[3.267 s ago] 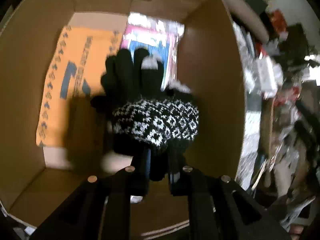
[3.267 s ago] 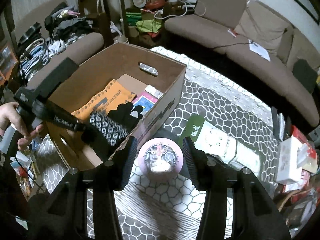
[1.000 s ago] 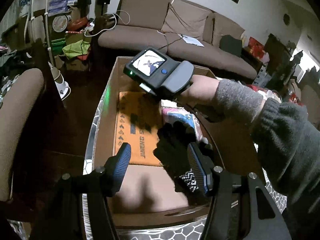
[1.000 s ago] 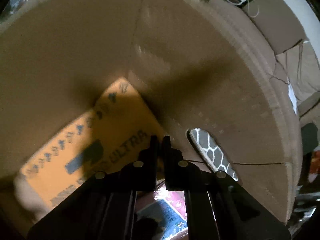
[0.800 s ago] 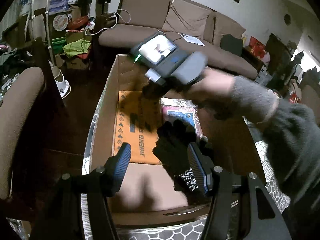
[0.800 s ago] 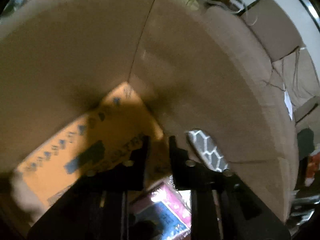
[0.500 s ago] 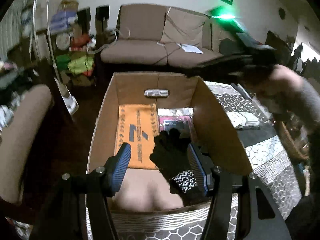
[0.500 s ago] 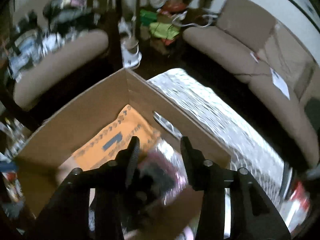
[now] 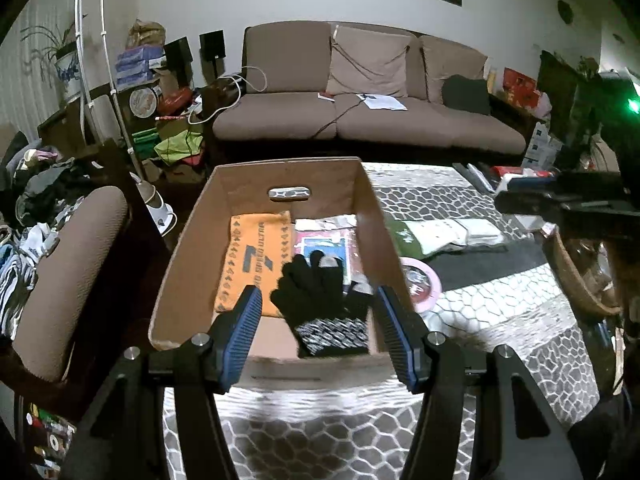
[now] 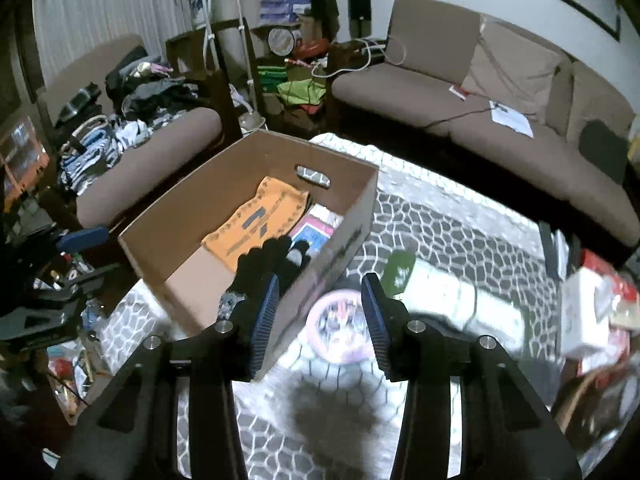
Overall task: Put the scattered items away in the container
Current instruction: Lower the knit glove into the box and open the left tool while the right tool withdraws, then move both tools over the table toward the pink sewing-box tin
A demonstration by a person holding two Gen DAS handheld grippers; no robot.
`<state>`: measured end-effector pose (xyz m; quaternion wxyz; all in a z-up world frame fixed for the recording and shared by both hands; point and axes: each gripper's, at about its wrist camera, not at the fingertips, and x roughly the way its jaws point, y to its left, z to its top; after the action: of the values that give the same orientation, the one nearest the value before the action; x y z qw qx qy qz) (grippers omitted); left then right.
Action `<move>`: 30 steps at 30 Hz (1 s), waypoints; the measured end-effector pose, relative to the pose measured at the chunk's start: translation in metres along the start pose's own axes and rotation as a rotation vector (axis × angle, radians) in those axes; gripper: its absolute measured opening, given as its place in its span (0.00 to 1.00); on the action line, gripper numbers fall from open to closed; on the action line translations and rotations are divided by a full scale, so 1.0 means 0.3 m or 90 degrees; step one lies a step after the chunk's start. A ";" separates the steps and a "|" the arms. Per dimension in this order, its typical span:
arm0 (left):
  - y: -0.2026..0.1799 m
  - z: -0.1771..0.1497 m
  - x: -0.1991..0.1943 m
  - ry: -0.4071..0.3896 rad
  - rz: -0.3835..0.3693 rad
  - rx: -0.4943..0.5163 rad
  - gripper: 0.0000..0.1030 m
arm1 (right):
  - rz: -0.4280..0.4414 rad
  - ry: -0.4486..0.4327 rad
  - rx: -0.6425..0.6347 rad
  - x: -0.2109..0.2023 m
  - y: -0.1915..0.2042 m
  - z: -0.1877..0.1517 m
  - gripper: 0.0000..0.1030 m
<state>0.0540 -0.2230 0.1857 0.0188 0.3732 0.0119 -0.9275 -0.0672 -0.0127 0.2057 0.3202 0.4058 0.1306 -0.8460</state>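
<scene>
**Both grippers clear of the box**

The cardboard box (image 9: 188,236) stands open-topped on the patterned rug (image 9: 500,304). The black glove (image 9: 320,304) lies at its near right corner, beside the orange pouch (image 9: 256,256). The pink round tin (image 10: 342,328) sits just outside the right wall. The left gripper (image 9: 318,332) and right gripper (image 10: 318,312) are released, empty; the right, formerly inside the box, has risen clear.

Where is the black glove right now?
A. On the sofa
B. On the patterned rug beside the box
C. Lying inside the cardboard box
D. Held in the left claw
C: the glove lies on the floor of the box next to the orange pack, and the left claw stands open above it, its pads not touching the glove.
</scene>
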 end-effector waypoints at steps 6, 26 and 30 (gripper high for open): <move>-0.119 -0.030 -0.015 -0.005 -0.017 -0.006 0.58 | 0.017 -0.014 0.042 -0.125 -0.060 -0.163 0.40; -0.530 -0.285 0.469 -0.037 -0.014 -0.057 0.76 | -0.027 -0.081 0.284 0.038 -0.529 -0.697 0.54; -0.562 -0.311 0.558 -0.043 0.044 -0.055 0.77 | -0.013 -0.079 0.290 0.109 -0.545 -0.724 0.54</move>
<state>-0.0094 -0.0555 0.0038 0.0676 0.3405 0.0382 -0.9370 -0.0573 0.2020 0.0359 0.2191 0.4132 -0.0792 -0.8804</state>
